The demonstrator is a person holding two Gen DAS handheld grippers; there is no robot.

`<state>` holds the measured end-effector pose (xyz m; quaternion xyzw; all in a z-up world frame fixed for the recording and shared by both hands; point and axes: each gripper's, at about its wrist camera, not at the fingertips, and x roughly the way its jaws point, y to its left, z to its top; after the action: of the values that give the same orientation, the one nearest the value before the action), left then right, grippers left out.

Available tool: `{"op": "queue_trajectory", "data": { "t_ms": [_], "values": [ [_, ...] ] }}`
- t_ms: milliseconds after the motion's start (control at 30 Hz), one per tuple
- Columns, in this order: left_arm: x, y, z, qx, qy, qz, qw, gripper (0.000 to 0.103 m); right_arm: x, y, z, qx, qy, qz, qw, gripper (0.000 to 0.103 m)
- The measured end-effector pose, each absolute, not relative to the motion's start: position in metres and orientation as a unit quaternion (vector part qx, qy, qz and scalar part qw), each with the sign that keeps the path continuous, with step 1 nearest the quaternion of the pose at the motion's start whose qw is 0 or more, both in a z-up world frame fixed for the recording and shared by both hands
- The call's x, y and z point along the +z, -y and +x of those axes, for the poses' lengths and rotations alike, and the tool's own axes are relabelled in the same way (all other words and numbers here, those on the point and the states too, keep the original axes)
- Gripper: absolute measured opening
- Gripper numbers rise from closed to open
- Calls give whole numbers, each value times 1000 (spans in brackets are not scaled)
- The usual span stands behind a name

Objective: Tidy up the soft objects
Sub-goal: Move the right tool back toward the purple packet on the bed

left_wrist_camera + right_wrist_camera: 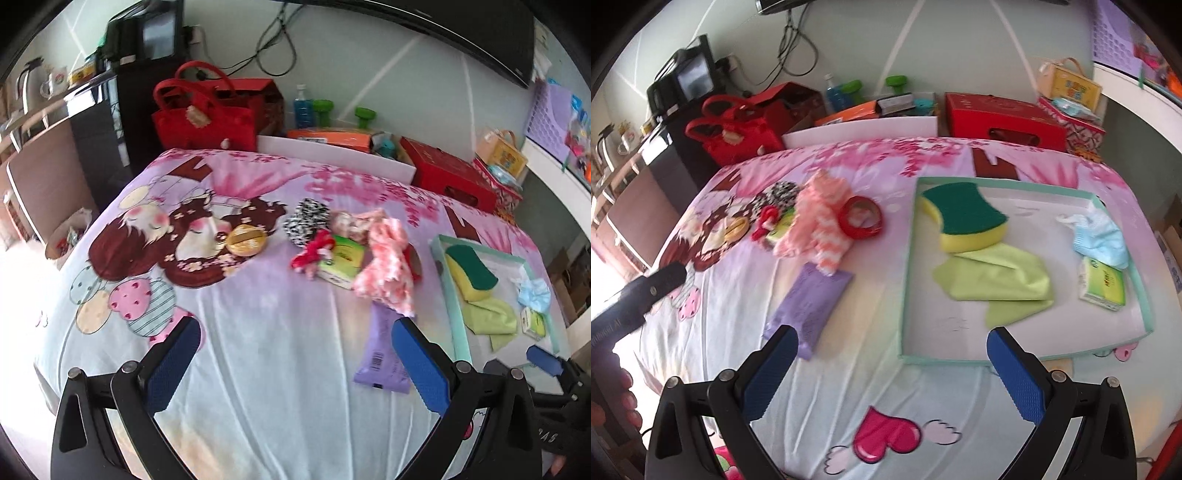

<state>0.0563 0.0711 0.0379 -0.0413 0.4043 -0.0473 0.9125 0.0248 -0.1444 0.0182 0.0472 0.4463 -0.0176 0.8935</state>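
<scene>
A shallow tray with a mint rim [1027, 181] [458, 317] lies on the bed at the right. It holds a yellow-green sponge [962, 216] [471, 269], a lime cloth [997, 280] [491, 317], a pale blue sock [1102, 236] [535, 293] and a small tissue pack [1102, 284]. Left of the tray lie a pink-white fluffy cloth [818, 218] [388, 266], a purple wipes pack [809, 304] [380, 350], a black-white scrunchie [306, 219], a red bow [314, 251] and a green box [341, 260]. My left gripper [295, 358] and right gripper [892, 373] hover open and empty over the near sheet.
A red tape roll [860, 218] and a round yellow compact [246, 240] lie among the pile. Behind the bed stand a red bag [203, 114], red boxes [1003, 120], bottles and a white board. The other gripper's black body [639, 295] shows at the left.
</scene>
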Motion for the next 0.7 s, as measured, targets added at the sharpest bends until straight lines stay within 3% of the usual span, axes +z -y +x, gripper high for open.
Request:
{"op": "queue_trajectory", "data": {
  "t_ms": [700],
  "values": [
    [-16, -112, 78, -30, -452, -61, 889, 103, -23, 87, 81, 18, -503, 17, 864, 103]
  ]
}}
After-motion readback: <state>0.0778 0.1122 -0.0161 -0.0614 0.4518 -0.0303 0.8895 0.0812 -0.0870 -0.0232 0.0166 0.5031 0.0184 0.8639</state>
